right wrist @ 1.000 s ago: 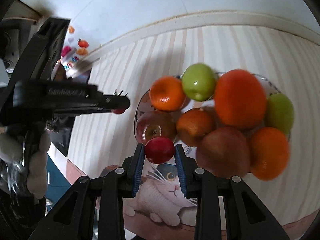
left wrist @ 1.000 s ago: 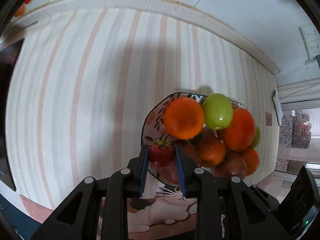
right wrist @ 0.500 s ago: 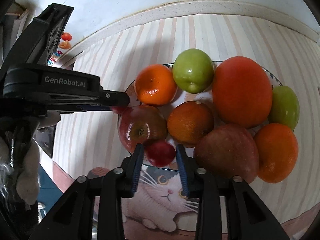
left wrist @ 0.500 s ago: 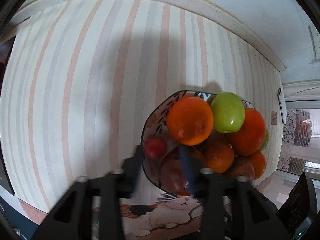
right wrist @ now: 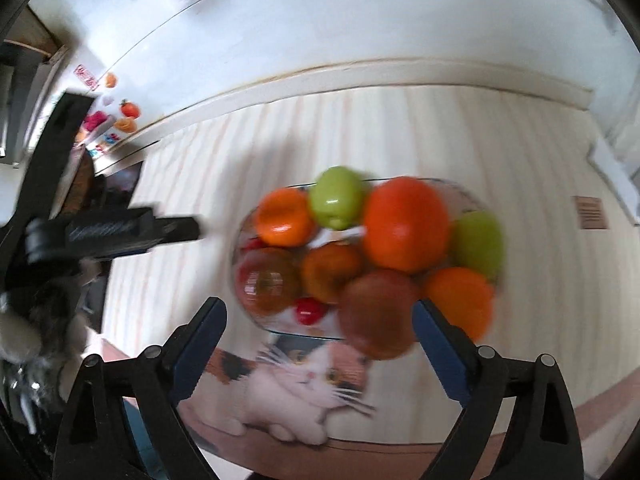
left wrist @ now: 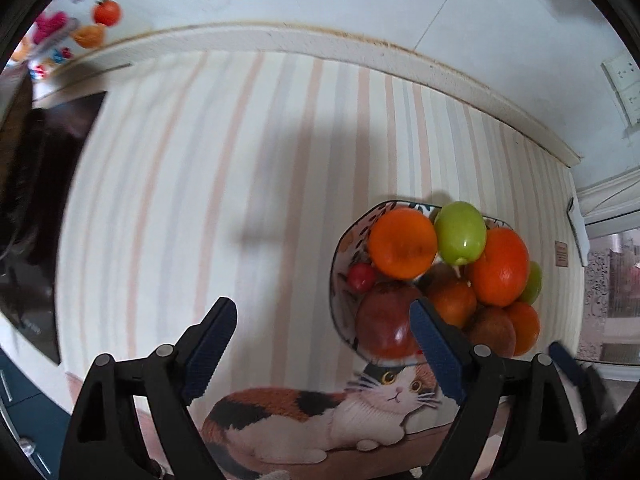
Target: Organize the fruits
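A patterned bowl [left wrist: 339, 248] holds oranges [left wrist: 402, 242], green apples [left wrist: 460, 232] and red apples [left wrist: 386, 322]. A small red fruit [left wrist: 361, 277] lies at its left inner edge. My left gripper [left wrist: 320, 312] hangs above the cloth just left of the bowl; its jaws are opening and nothing is between them. In the blurred right wrist view, another small red fruit [right wrist: 308, 311] lies at the near edge of the bowl [right wrist: 240, 240]. My right gripper [right wrist: 318, 307] is above it, its jaws opening wide, with the pads clear of the fruit. The left gripper [right wrist: 120, 232] shows at the left.
A striped tablecloth [left wrist: 240, 180] with a cat picture [left wrist: 320, 412] covers the table up to the white wall. A dark panel [left wrist: 40, 200] lies at the left, and fruit-shaped magnets [left wrist: 106, 12] sit at the top left. A fuzzy grey sleeve [right wrist: 24, 332] is at the left edge.
Both grippers were shut on small red fruits a second ago. Both have let go, leaving the fruits in the bowl, opened wide and risen back from it.
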Motion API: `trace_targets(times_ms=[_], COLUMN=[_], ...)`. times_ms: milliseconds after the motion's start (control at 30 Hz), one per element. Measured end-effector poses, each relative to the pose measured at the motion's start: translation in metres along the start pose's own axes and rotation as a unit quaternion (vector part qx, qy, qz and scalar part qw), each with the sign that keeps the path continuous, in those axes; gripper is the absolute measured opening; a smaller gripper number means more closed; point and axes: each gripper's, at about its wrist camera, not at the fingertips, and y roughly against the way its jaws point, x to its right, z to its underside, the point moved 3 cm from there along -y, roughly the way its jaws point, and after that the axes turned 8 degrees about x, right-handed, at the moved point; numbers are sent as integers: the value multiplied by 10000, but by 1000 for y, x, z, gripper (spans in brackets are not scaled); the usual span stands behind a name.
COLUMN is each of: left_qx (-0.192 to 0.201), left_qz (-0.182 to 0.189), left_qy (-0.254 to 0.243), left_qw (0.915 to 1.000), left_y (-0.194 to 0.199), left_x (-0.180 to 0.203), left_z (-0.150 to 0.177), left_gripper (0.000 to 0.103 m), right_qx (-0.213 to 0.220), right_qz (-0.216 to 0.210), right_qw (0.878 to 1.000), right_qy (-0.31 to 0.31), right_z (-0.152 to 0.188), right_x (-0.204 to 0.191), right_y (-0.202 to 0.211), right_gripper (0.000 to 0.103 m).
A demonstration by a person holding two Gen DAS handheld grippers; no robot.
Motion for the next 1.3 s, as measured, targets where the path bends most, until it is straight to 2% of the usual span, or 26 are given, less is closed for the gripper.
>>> trace_targets(times_ms=[167, 400, 733, 967, 1300], left_qx=[299, 702, 1207, 1605, 2257], left_qz=[-247, -408, -388, -263, -287], left_qy=[-70, -252, -216, -365, -630], left_qw=[9992, 9964, 9917, 9860, 9717], left_y=[23, 59, 110, 158, 238], left_x=[5, 28, 45, 47, 32], left_z=[29, 62, 92, 120, 168], left_gripper=[88, 88, 88, 88, 88], right_qx=[-5, 264, 682, 1104, 1770], right_qz=[193, 291, 300, 391, 404], right_qw=[9997, 9992, 9969, 9927, 9830], right_qy=[-165, -16, 233, 271, 275], right_z=[6, 9, 14, 37, 95], right_x=[24, 32, 28, 12, -27], right_y=[9, 51, 112, 167, 259], right_gripper=[96, 97, 99, 99, 99])
